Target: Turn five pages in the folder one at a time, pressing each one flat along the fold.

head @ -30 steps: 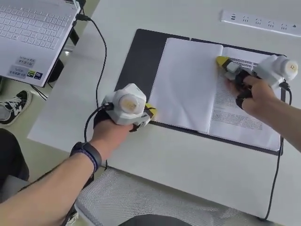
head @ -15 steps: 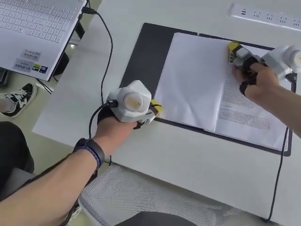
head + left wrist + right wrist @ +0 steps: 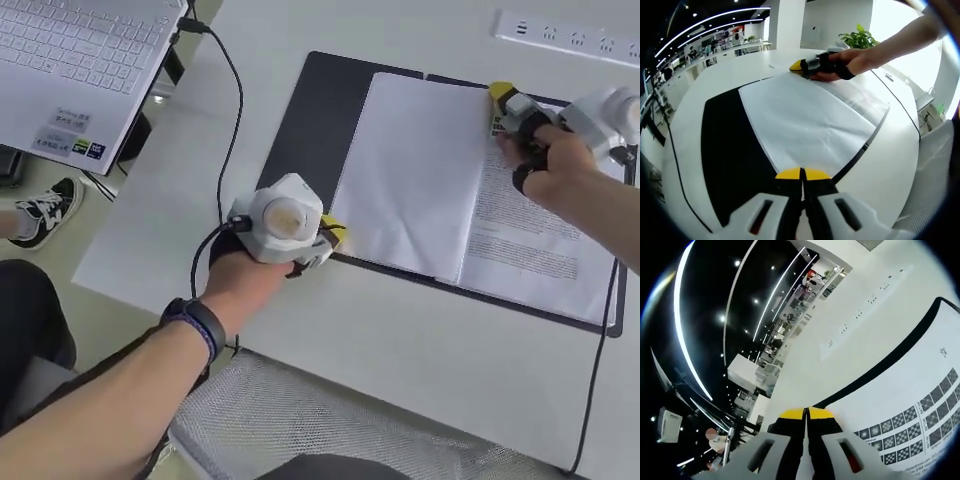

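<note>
A black folder [image 3: 310, 120] lies open on the white table. A blank white page [image 3: 410, 170] lies left of the fold and a printed page [image 3: 530, 240] right of it. My right gripper [image 3: 497, 95] is shut, its yellow tips down on the paper at the far end of the fold. In the right gripper view the shut tips [image 3: 805, 413] rest beside a checkerboard-printed sheet [image 3: 910, 435]. My left gripper [image 3: 328, 234] is shut and empty at the folder's near left corner. In the left gripper view its tips [image 3: 801, 173] meet the blank page [image 3: 805, 115], with the right gripper [image 3: 802, 66] beyond.
An open white laptop [image 3: 70, 60] sits at the far left, and a black cable [image 3: 232, 120] runs from it past the folder to the left gripper. A white power strip [image 3: 570, 40] lies at the back right. A mesh chair [image 3: 330, 420] is below the table's near edge.
My right gripper has slid along the fold toward the far edge of the page. The left gripper has stayed at the folder's near left corner.
</note>
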Motion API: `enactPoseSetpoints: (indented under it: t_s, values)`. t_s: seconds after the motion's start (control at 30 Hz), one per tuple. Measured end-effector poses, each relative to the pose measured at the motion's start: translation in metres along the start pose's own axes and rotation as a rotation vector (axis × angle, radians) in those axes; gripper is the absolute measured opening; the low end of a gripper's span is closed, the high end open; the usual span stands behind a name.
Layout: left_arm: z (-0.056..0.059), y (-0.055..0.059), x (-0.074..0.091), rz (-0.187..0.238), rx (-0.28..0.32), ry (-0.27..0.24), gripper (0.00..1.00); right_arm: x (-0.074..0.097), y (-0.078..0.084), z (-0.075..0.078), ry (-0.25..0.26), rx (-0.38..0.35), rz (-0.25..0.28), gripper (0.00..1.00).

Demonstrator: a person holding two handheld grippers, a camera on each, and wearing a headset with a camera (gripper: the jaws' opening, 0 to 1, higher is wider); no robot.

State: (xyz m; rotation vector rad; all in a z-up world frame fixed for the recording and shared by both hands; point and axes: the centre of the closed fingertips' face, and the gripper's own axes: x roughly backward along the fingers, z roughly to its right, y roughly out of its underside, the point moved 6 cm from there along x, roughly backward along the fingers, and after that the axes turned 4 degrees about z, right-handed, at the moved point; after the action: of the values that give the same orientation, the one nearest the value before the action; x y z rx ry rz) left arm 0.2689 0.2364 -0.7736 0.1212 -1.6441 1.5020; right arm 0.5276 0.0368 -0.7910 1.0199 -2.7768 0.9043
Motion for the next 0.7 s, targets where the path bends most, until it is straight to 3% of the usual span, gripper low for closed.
enactPoseSetpoints:
  t_s: [0.47, 0.7]
  values:
    - [0.004, -0.002, 0.003, 0.002, 0.004, 0.002, 0.0, 0.035, 0.022, -0.011, -0.07, 0.035, -0.107, 0.0]
    - [0.007, -0.004, 0.006, 0.006, 0.009, -0.004, 0.0, 0.053, 0.034, -0.015, -0.108, 0.132, -0.16, 0.0]
